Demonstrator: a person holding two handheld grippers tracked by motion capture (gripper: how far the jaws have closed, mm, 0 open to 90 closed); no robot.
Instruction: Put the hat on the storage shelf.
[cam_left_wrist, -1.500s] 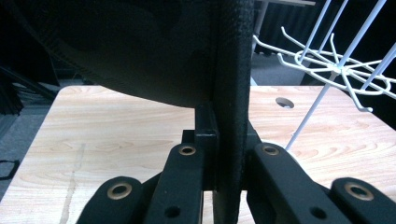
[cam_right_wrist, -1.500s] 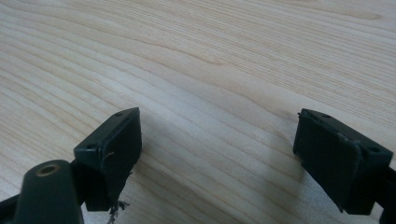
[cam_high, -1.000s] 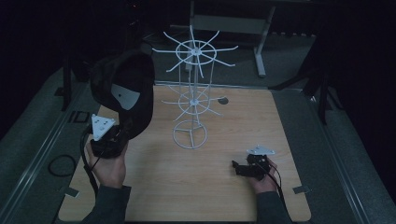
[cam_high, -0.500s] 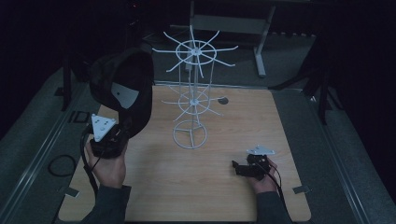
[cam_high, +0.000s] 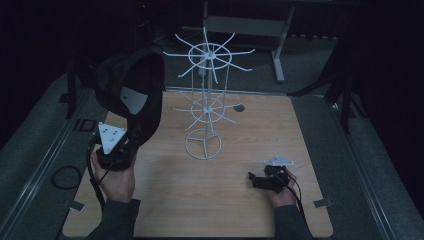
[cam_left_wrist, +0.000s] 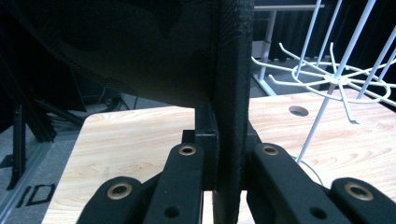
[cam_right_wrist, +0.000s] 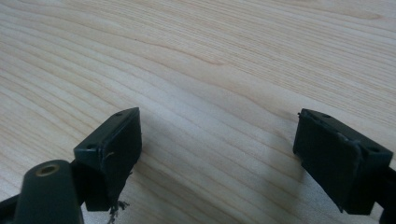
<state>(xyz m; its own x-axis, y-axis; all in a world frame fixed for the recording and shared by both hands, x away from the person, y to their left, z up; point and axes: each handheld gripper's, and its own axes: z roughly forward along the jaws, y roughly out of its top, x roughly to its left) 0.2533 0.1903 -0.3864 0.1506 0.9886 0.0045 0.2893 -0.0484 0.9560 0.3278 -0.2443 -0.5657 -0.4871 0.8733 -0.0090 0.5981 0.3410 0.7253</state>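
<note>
One black cap (cam_high: 131, 95), grey patch inside | left gripper (cam_high: 131, 142) clamps its brim | right gripper (cam_high: 256, 179) jaws apart

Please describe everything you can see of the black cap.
The black fabric baseball cap is dark and soft-looking, with a pale grey patch on its inside. It hangs raised above the left edge of the wooden table, beside the white wire rack. The left gripper is shut on its stiff, textured edge.
</note>
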